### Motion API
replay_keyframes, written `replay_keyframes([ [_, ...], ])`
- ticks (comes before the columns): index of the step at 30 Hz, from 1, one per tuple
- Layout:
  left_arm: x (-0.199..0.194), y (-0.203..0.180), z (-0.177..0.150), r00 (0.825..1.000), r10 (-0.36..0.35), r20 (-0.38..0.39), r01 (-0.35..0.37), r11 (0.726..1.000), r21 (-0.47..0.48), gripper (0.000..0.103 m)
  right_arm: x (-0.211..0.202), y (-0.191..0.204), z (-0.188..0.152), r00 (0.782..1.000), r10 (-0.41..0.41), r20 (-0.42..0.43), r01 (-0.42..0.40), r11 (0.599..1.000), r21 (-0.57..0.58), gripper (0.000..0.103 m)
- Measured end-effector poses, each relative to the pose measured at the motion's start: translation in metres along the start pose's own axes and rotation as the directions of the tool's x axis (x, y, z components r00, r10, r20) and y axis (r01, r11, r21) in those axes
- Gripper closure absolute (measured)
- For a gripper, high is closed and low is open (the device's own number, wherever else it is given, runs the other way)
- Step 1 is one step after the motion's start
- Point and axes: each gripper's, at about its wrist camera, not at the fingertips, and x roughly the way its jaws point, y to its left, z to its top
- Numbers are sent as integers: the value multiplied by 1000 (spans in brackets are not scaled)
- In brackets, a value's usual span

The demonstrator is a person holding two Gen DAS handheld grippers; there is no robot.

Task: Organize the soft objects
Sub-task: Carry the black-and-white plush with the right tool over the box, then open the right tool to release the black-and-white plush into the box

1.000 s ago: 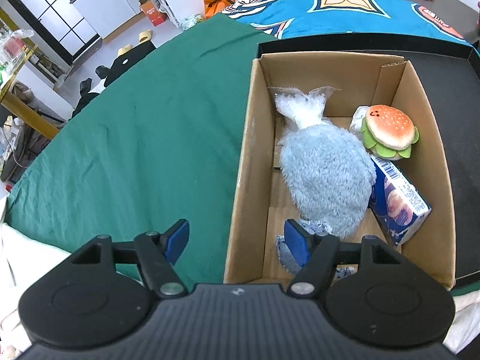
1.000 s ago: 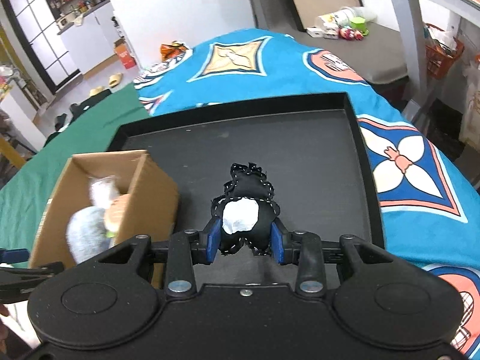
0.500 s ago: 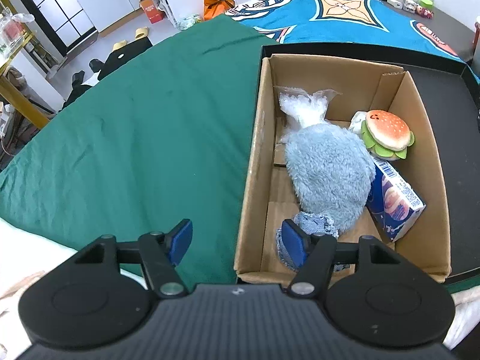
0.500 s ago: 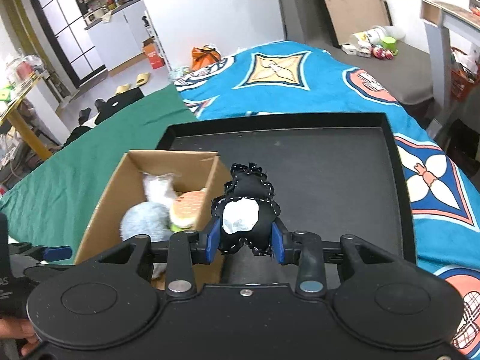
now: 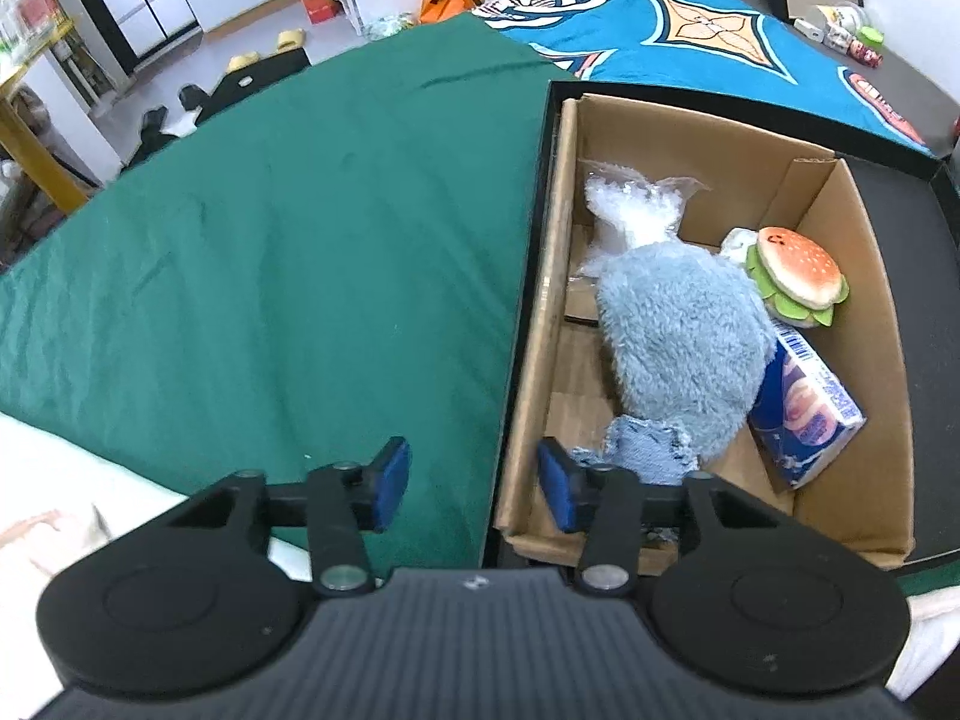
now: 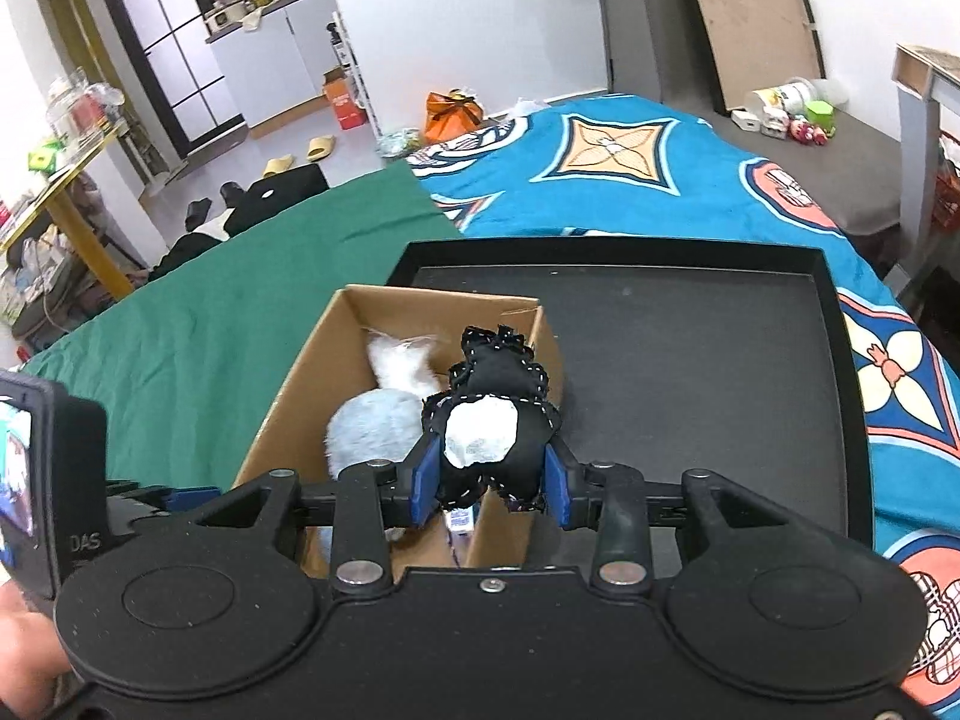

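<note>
Cardboard box (image 5: 708,156) in black tray (image 6: 720,330) on quilted bed; right tongs (image 6: 489,483) gripping black plush (image 6: 498,414), left tongs (image 5: 474,480) closing, empty.

A: You have bright, even daylight in both views; the glass-paned door (image 6: 174,54) at the far left looks blown out.

B: Any blur?

A: The centre stays sharp, shadows are soft, and the fisheye bends your edges hard, curving the black tray (image 6: 840,360) rim.
</note>
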Motion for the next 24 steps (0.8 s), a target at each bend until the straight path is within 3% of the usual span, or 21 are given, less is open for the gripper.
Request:
replay_keyframes([
  [8,-3,2,-4,996,-91,21,91,996,-5,91,2,21,-7,1000,6,-25,-6,1000,-24,66],
  [16,-4,10,-5,989,-141,36,142,990,-24,93,9,40,-13,999,7,-51,-9,999,-36,65],
  [19,-4,12,-5,987,-155,37,156,987,-27,93,10,46,-13,997,50,-66,-52,998,-32,52],
  [20,-4,13,-5,987,-158,37,159,987,-30,93,10,47,-13,997,50,-63,-52,998,-31,39],
  [22,-4,14,-5,986,-164,38,165,986,-32,93,7,45,-11,999,25,-48,-26,999,-19,28],
  [24,-4,15,-6,985,-169,40,170,985,-33,93,4,41,-9,999,14,-39,-14,1000,-4,27],
])
